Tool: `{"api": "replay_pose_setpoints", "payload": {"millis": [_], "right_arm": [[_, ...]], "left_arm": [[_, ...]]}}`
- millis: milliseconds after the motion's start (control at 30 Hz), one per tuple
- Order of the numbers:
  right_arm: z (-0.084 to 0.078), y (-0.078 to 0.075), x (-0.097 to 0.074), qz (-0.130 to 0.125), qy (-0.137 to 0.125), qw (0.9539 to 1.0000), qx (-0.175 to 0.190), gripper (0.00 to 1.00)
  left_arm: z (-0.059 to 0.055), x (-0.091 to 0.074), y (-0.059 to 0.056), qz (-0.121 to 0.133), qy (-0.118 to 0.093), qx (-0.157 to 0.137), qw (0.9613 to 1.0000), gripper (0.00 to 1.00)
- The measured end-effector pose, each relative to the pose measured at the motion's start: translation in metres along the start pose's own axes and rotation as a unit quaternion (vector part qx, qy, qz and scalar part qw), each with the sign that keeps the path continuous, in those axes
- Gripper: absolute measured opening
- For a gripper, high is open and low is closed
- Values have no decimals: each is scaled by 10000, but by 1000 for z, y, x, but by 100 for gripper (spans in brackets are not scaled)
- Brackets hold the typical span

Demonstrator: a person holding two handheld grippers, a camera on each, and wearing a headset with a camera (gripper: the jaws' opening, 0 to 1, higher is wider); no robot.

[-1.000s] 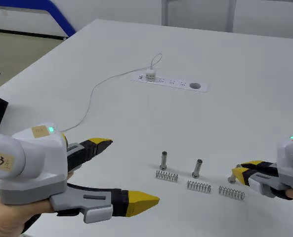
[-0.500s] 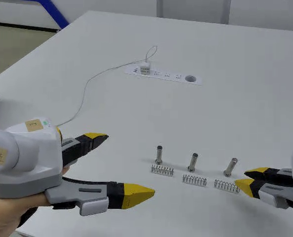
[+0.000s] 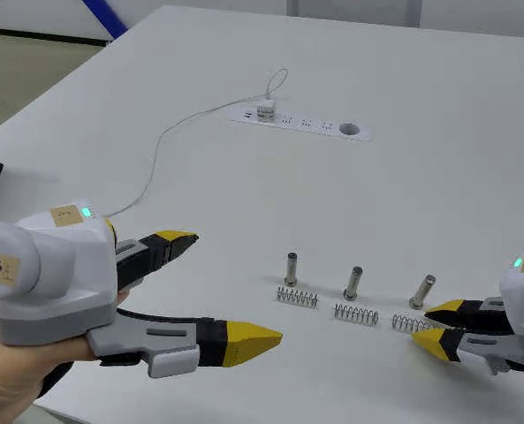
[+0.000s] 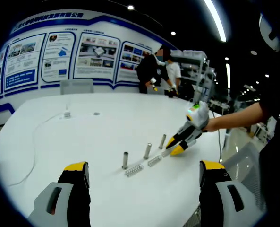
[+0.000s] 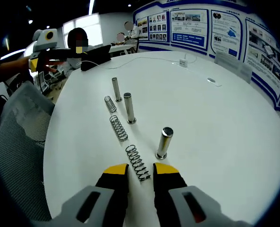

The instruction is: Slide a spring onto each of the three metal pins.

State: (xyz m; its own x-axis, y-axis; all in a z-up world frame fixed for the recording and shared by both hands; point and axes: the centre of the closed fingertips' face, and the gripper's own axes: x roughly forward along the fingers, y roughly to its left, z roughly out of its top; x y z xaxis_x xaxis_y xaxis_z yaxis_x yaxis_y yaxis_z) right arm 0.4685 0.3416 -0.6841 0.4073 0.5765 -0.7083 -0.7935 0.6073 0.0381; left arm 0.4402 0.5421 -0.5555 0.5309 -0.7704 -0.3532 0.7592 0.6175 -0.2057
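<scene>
1. My right gripper (image 5: 140, 172) has come to the rightmost spring (image 5: 136, 161); its jaws, slightly apart, straddle the spring's end on the counter (image 5: 224, 118).
2. The left gripper (image 3: 217, 287) hovers with jaws wide open; the three pins (image 3: 291, 268) carry no spring yet.

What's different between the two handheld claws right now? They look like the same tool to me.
The left gripper has its jaws spread wide; the right gripper has them nearly together. The left gripper hovers well clear of the parts, while the right gripper straddles the end of the nearest spring, which lies on the table. Both have black jaws with yellow tips.
</scene>
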Motion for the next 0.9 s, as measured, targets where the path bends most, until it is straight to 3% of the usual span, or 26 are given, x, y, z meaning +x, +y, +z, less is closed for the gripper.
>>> {"api": "replay_pose_setpoints", "payload": {"millis": [633, 900], "right_arm": [[-4, 7, -1, 271, -130, 9988, -398, 12], [-3, 7, -1, 167, -152, 9986, -486, 11]], "left_arm": [[-2, 4, -3, -31, 85, 24, 10000, 99], [1, 2, -4, -13, 80, 76, 9999, 99]]}}
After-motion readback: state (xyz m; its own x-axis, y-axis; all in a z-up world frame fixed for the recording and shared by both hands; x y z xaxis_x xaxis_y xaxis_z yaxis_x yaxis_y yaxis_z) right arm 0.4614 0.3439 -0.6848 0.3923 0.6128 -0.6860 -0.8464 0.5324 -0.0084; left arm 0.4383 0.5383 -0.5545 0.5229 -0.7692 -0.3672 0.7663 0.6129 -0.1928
